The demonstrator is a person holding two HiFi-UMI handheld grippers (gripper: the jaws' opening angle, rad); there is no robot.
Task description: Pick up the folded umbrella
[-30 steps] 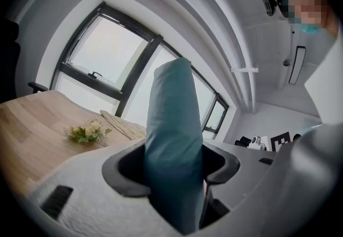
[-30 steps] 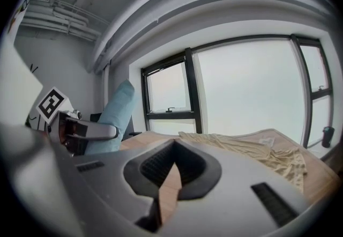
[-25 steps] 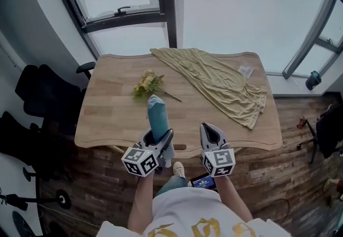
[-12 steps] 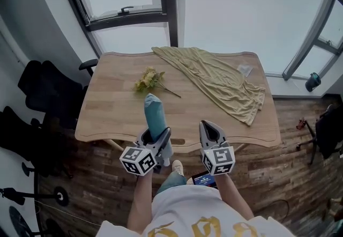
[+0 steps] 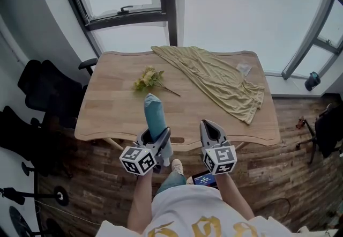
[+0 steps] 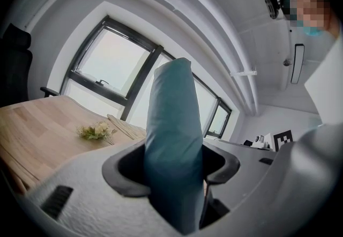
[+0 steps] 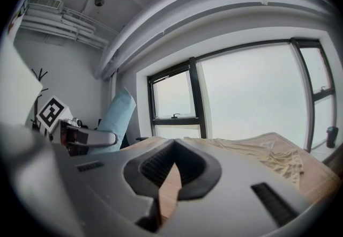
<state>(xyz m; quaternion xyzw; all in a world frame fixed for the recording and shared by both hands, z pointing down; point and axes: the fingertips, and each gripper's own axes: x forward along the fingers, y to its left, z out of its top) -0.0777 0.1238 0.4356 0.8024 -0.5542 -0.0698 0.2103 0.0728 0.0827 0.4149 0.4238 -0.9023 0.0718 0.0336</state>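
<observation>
Umbrella (image 5: 155,115), folded into a plump teal roll with a rounded top and smooth fabric, stands nearly upright over the near edge of the table (image 5: 107,118). The left gripper (image 5: 156,135) has its jaws clamped on the roll's lower part. The right gripper (image 5: 209,127) hangs beside it over the same edge, jaws together and empty.

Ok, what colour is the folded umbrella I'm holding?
The folded umbrella is plain teal, no pattern; it shows best in the left gripper view.
</observation>
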